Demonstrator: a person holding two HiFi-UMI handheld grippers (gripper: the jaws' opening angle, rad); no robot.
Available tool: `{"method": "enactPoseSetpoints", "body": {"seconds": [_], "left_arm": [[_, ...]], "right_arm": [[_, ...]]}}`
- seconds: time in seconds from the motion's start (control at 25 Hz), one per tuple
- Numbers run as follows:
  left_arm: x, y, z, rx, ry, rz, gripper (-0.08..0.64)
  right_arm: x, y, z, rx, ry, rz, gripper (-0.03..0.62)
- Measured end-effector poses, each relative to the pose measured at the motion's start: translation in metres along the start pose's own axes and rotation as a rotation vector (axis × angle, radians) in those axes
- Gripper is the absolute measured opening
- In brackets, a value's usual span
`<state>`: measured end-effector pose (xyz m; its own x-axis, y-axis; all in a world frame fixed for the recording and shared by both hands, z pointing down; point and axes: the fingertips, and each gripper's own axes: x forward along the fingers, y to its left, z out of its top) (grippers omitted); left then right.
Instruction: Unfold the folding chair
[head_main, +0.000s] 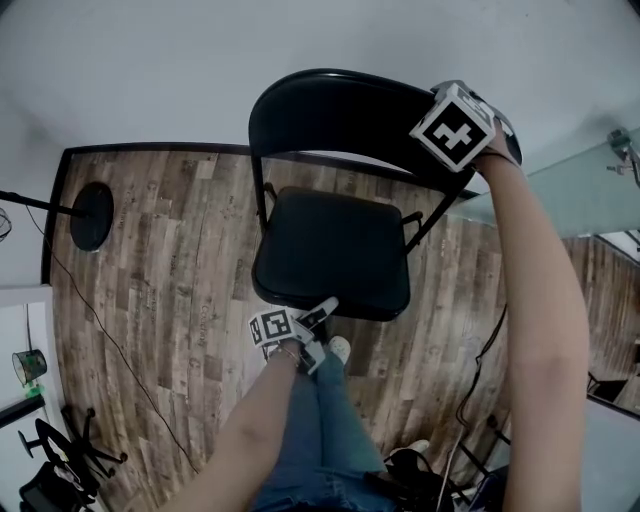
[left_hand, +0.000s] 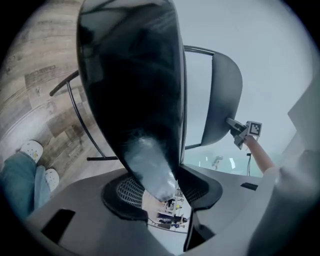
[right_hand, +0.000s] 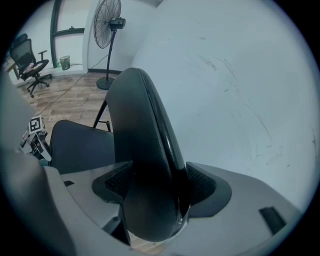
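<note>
A black folding chair stands on the wood floor with its seat (head_main: 330, 250) down and its backrest (head_main: 340, 115) up against the white wall. My left gripper (head_main: 322, 312) is at the seat's front edge; in the left gripper view the seat (left_hand: 135, 85) runs down between the jaws of the left gripper (left_hand: 165, 192), and both pads touch it. My right gripper (head_main: 462, 160) is at the backrest's top right corner. In the right gripper view the backrest (right_hand: 145, 140) fills the gap of the right gripper (right_hand: 155, 185), which is shut on it.
A floor fan's round base (head_main: 91, 215) stands at the left with a cable trailing over the floor. An office chair (head_main: 60, 465) is at the bottom left. The person's legs and white shoes (head_main: 338, 350) are just in front of the seat. A glass panel (head_main: 570, 195) is at the right.
</note>
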<state>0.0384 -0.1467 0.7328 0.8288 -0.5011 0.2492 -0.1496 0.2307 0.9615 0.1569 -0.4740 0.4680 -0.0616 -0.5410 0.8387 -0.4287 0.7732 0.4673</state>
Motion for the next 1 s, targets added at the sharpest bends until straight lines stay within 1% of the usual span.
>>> {"method": "enactPoseSetpoints", "body": {"seconds": [0.16,0.28,0.44,0.52,0.56,0.6,0.64,0.68,0.72,0.76,0.8,0.88,0.92,1.0], "left_arm": [[-0.002,0.009,-0.005,0.020,0.033,-0.027,0.182],[-0.003,0.018,-0.009,0.014,0.067,-0.021,0.199],[-0.005,0.028,-0.015,0.025,0.072,-0.020,0.213],[-0.004,0.025,-0.017,0.028,0.081,-0.056,0.218],[-0.002,0.018,-0.019,0.021,0.088,-0.098,0.227],[0.000,0.013,-0.020,0.018,0.098,-0.132,0.389],[0.000,0.016,-0.020,0.035,0.113,-0.125,0.460],[-0.001,0.026,-0.022,0.055,0.127,-0.082,0.459],[-0.003,0.036,-0.025,0.044,0.130,-0.043,0.448],[-0.005,0.044,-0.027,0.010,0.120,-0.022,0.437],[-0.005,0.050,-0.027,-0.025,0.100,-0.011,0.433],[-0.004,0.062,-0.025,-0.075,0.069,0.007,0.423],[-0.004,0.069,-0.027,-0.090,0.069,0.027,0.423],[-0.004,0.082,-0.033,-0.100,0.095,0.073,0.423]], "right_arm": [[0.008,0.005,-0.001,0.007,-0.008,0.022,0.327],[0.014,0.008,-0.001,0.014,-0.016,0.044,0.328],[0.019,0.010,0.000,0.003,-0.034,0.050,0.330],[0.021,0.009,0.000,-0.001,-0.038,0.048,0.330],[0.022,0.009,0.000,0.000,-0.038,0.049,0.330],[0.023,0.009,0.000,0.001,-0.037,0.052,0.330],[0.025,0.010,0.000,0.004,-0.036,0.058,0.330],[0.026,0.013,0.000,0.008,-0.036,0.067,0.330],[0.028,0.016,0.000,0.011,-0.035,0.077,0.330],[0.030,0.019,0.000,0.010,-0.032,0.079,0.330],[0.032,0.019,-0.001,0.006,-0.026,0.070,0.330],[0.034,0.012,-0.006,-0.012,-0.011,0.024,0.331],[0.035,0.010,-0.008,-0.018,-0.005,0.003,0.333],[0.038,0.012,-0.010,-0.017,0.002,-0.010,0.335]]}}
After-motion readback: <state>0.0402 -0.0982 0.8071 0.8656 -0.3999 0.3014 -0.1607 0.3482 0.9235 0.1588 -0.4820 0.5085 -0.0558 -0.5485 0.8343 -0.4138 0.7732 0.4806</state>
